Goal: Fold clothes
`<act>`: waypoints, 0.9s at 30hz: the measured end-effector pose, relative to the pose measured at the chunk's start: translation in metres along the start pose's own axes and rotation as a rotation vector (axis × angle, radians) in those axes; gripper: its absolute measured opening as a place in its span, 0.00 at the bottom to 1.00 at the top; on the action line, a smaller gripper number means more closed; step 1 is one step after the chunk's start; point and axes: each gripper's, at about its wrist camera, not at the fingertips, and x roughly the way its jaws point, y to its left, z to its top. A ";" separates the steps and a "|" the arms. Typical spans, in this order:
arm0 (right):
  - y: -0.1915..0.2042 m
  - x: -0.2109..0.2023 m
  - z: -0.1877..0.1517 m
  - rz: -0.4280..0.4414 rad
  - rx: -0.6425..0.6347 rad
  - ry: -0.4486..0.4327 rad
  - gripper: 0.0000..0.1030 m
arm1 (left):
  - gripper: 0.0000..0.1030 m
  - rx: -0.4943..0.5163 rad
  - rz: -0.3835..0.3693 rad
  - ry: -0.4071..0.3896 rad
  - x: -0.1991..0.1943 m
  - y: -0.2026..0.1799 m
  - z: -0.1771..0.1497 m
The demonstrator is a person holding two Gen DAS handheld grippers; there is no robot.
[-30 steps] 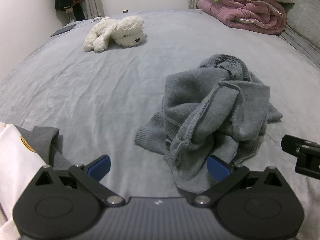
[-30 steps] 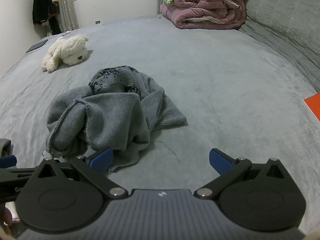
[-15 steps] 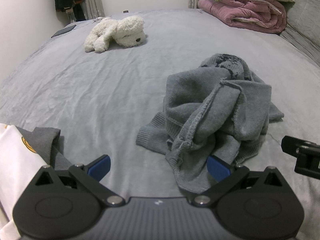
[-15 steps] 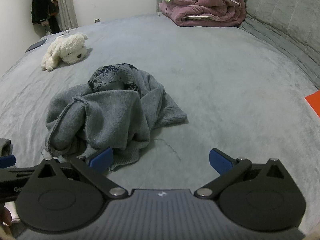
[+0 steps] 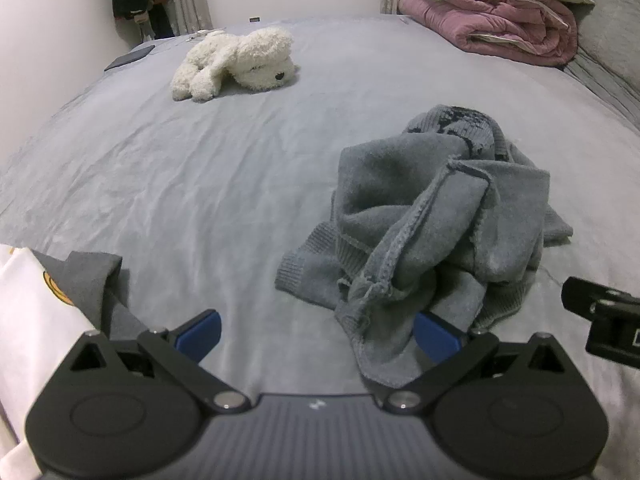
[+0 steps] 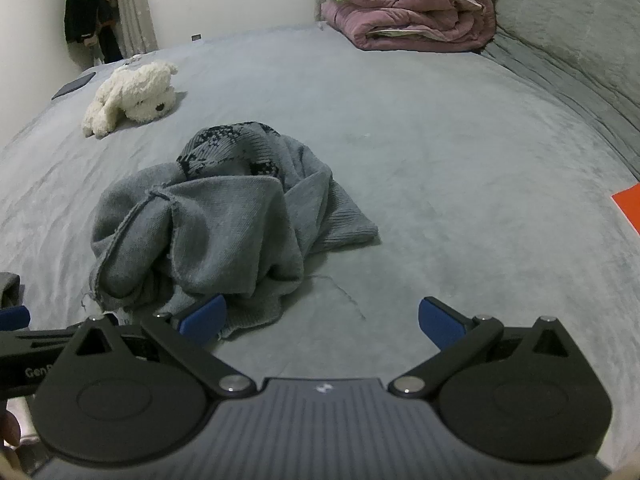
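A crumpled grey knit sweater (image 5: 432, 224) lies in a heap on the grey bed, with a dark patterned part at its far end; the right wrist view shows the sweater (image 6: 224, 228) ahead and to the left. My left gripper (image 5: 318, 334) is open just short of the heap, its right pad (image 5: 436, 338) at the sweater's near hem. My right gripper (image 6: 320, 318) is open too, low over the bed, its left pad (image 6: 204, 316) beside the sweater's near edge. Neither holds anything.
A white plush dog (image 5: 236, 62) lies at the far left. Folded pink quilts (image 5: 504, 28) are stacked at the head of the bed. A white and grey garment (image 5: 44, 312) sits at the near left. An orange sheet (image 6: 630, 206) lies at the right edge.
Both grippers have edged slightly forward toward the sweater. Their jaws stay open and the sweater has not moved.
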 end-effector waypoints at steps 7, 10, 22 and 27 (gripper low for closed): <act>-0.003 0.010 0.011 0.006 0.019 0.013 1.00 | 1.00 -0.001 0.005 0.002 0.005 0.003 0.016; -0.005 0.019 0.017 0.001 0.024 0.020 1.00 | 1.00 0.001 0.006 0.018 0.012 0.003 0.026; 0.000 0.067 0.037 0.030 -0.019 0.092 1.00 | 1.00 0.007 -0.082 0.077 0.065 -0.005 0.037; 0.000 0.095 0.035 0.045 -0.032 0.129 1.00 | 1.00 0.031 -0.127 0.069 0.080 -0.007 0.037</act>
